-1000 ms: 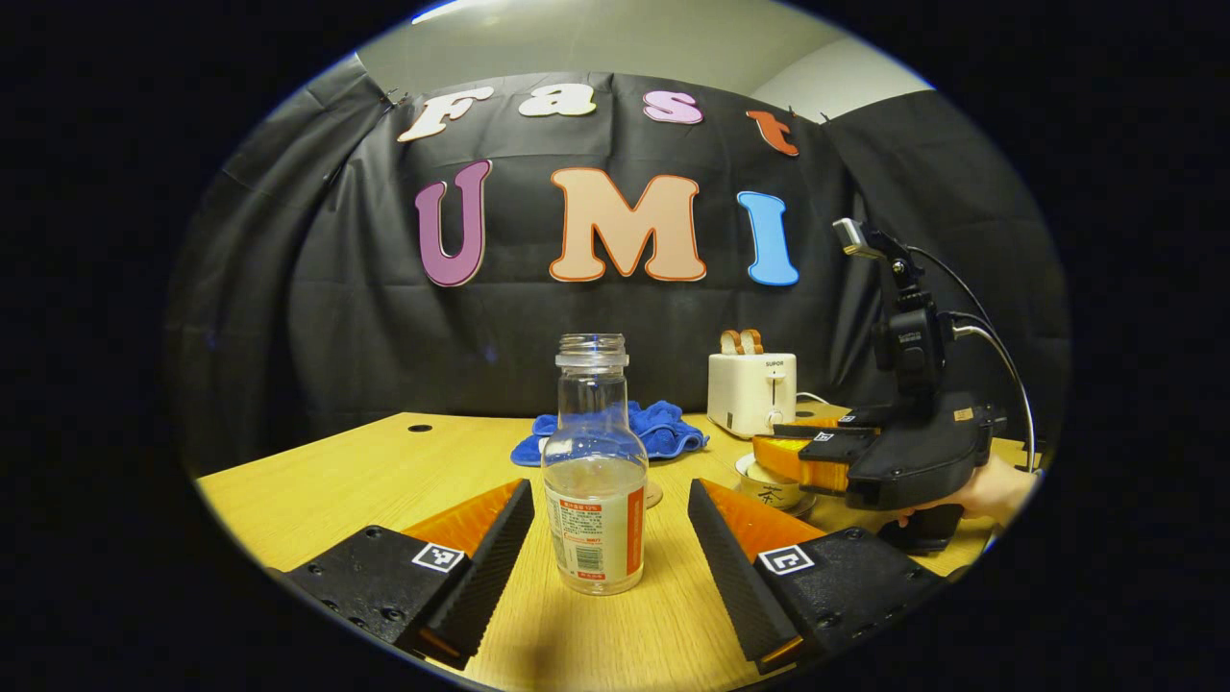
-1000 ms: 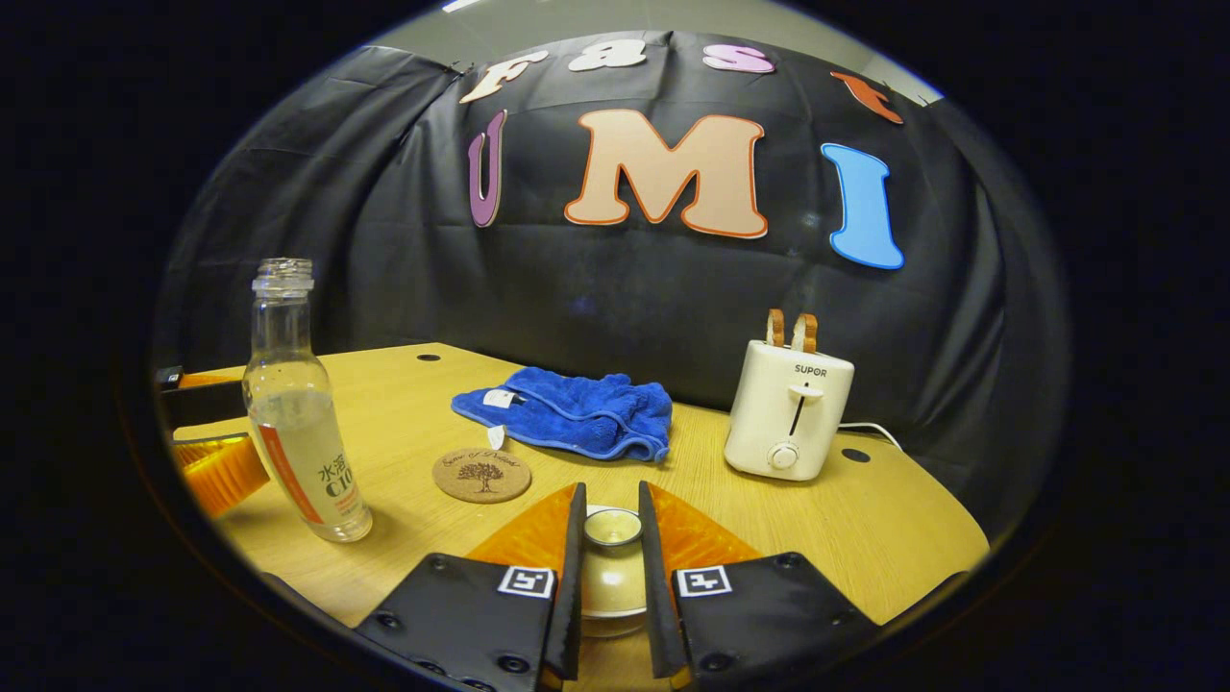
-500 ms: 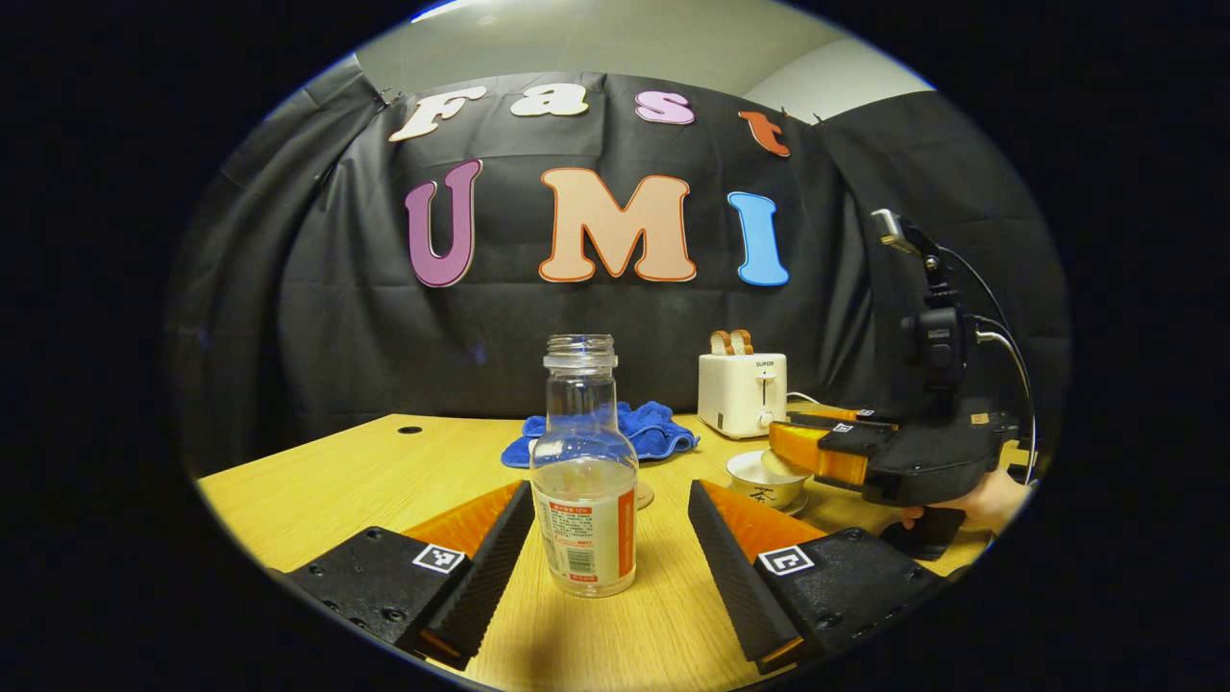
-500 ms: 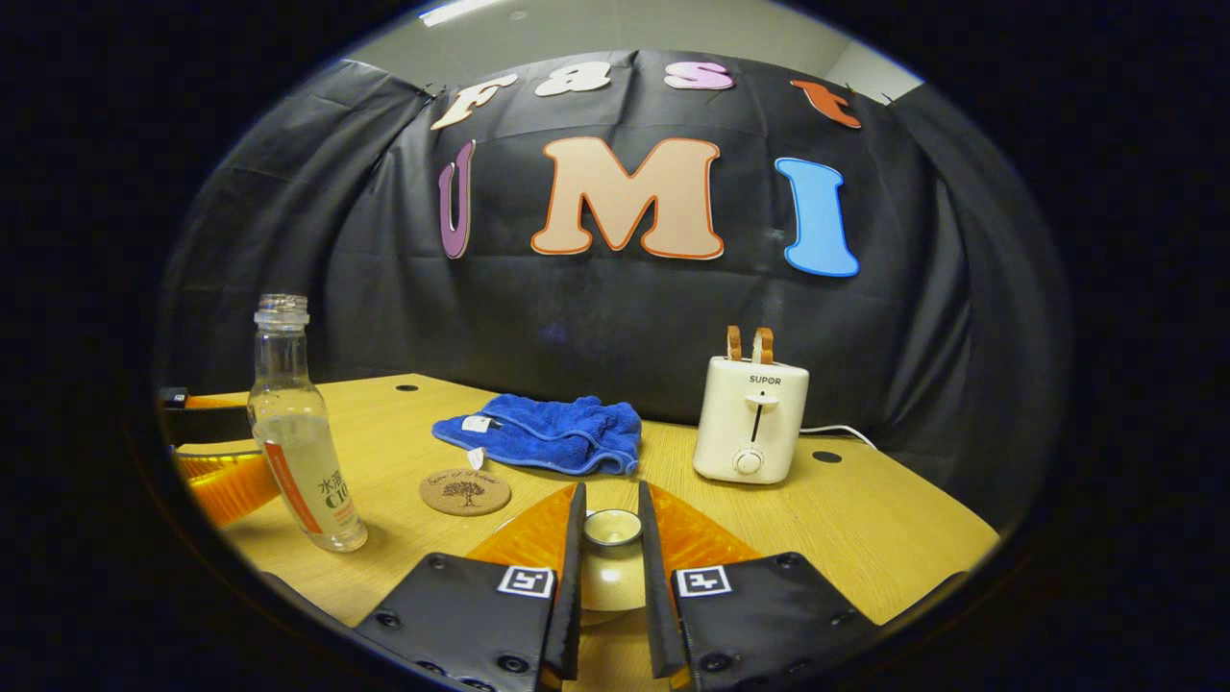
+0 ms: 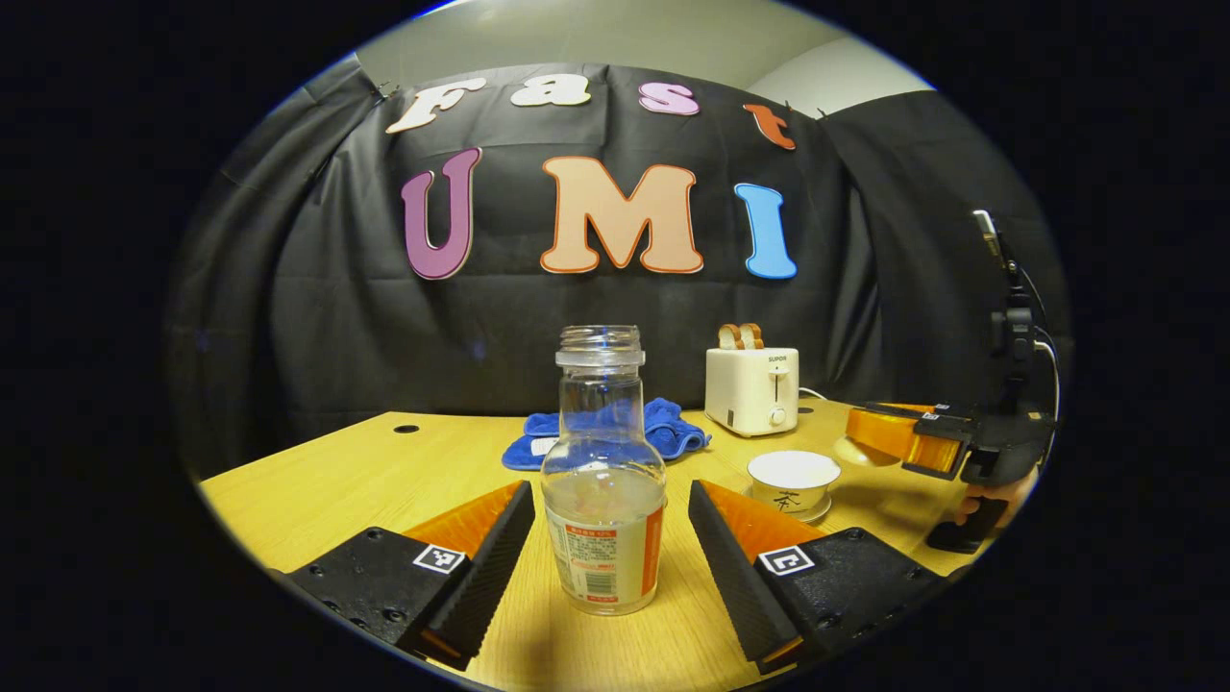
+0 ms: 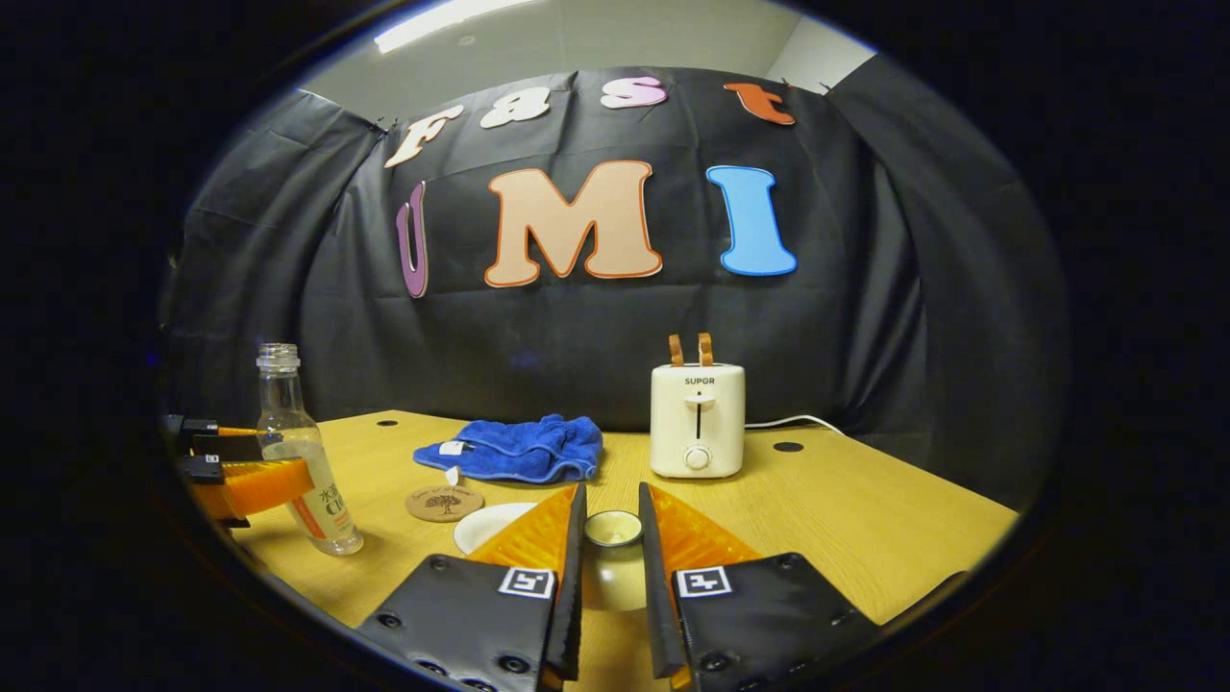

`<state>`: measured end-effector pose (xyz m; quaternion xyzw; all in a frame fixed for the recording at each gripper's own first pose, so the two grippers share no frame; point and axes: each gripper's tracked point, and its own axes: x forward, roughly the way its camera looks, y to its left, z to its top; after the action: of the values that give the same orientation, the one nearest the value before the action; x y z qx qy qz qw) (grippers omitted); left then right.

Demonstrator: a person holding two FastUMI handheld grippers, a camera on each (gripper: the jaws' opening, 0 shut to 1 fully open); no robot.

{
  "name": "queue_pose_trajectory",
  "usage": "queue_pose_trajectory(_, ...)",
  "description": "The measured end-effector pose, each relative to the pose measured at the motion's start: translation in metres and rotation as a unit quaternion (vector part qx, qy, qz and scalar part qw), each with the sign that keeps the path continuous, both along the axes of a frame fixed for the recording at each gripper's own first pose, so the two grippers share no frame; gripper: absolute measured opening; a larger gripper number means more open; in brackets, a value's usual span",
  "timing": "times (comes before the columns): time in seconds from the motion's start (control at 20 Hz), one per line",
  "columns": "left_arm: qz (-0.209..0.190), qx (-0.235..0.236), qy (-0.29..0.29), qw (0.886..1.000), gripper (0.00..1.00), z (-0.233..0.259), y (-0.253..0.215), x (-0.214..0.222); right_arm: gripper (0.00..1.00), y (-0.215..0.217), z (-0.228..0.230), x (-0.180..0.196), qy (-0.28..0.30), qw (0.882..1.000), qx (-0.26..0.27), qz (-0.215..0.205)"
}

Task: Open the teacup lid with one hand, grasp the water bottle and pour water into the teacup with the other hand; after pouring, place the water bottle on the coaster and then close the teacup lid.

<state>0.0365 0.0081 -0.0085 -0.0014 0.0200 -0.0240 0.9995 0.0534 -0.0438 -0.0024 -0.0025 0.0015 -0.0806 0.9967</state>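
A: How does the bottle (image 5: 603,481) look?

B: Clear, uncapped, about a third full, with a white and orange label low on its body. In the left gripper view it sits at lower centre on the table (image 5: 327,481), upright, long axis vertical, mouth toward the top of the frame.

A: And the left gripper (image 5: 611,548)?

B: Spread wide, one finger on each side of the bottle with a gap on both sides, neither touching it.

A: The cup (image 5: 793,481)?

B: White, open, right of centre in that view, mouth up, on a small saucer. In the right gripper view its rim peeks out at lower centre-left.

A: The lid (image 6: 612,562)?

B: Pale, with a round knob. The right gripper (image 6: 611,538) is clenched on that knob, at bottom centre of its own view, held above the table. The knob faces away from the camera, along the fingers.

A: What else is there?

B: A round cork coaster (image 6: 444,503) left of centre, a blue cloth (image 6: 514,449) behind it, and a white toaster (image 6: 697,420) in the middle. The bottle stands at the left edge of that view, between the left gripper's fingers.
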Motion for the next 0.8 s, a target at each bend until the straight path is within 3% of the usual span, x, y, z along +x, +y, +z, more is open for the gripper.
queue_pose_trajectory(0.2, -0.011, -0.005, 0.026, 1.0, 0.94, -0.007, 0.006, 0.016, 0.32, -0.003, 0.002, -0.004, -0.002, 1.0, 0.0, 0.002)
queue_pose_trajectory(0.25, -0.015, -0.006, 0.033, 0.999, 0.88, -0.01, 0.007, 0.019, 0.32, -0.003, 0.002, -0.004, -0.002, 1.0, 0.0, 0.003)
queue_pose_trajectory(0.55, -0.033, 0.003, 0.05, 0.998, 0.75, -0.015, 0.005, 0.03, 0.31, -0.007, 0.003, -0.008, -0.003, 1.0, 0.0, 0.008)
queue_pose_trajectory(0.8, -0.016, 0.005, 0.048, 0.999, 0.71, -0.015, 0.013, 0.033, 0.32, -0.017, 0.003, -0.012, -0.002, 1.0, -0.001, -0.01)
